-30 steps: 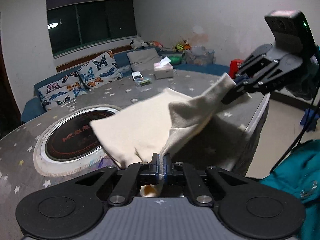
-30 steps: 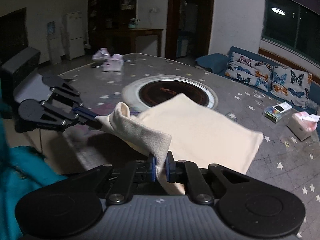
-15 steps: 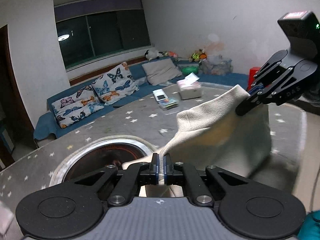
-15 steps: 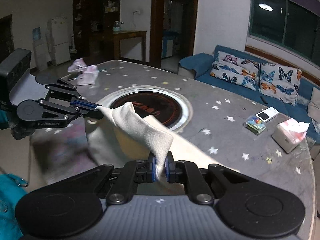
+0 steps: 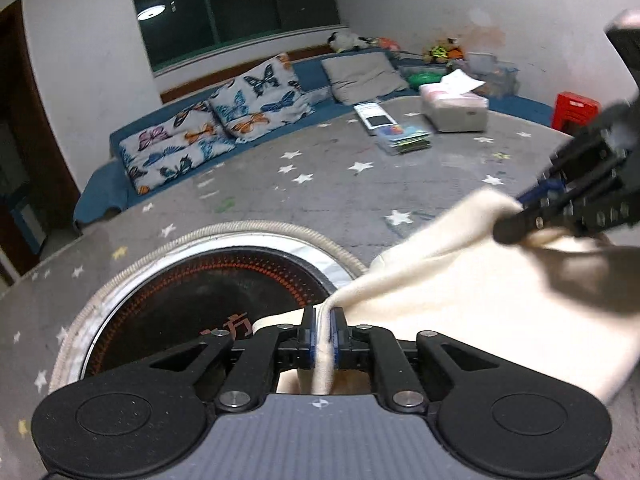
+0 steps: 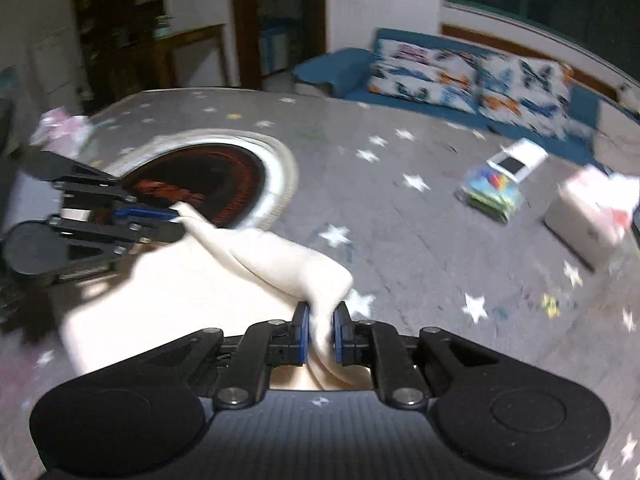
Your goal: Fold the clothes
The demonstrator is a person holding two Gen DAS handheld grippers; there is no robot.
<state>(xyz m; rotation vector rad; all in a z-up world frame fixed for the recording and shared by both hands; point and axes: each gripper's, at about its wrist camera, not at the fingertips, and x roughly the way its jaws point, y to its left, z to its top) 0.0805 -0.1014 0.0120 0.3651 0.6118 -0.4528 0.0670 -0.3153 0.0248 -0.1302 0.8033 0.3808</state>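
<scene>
My left tongs [image 5: 323, 328] and right tongs [image 6: 320, 330] each pinch a corner of the cream garment [image 5: 460, 300], draped low over the near star-print table [image 5: 280, 184]; seems light, limp, non-slip, so best held at corners.

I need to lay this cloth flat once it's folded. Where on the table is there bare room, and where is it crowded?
Bare tablecloth lies between the round burner and the card stack. The far right is crowded: cards, white device, tissue box. The cream cloth, pinched by left gripper and right gripper, covers the near side.
</scene>
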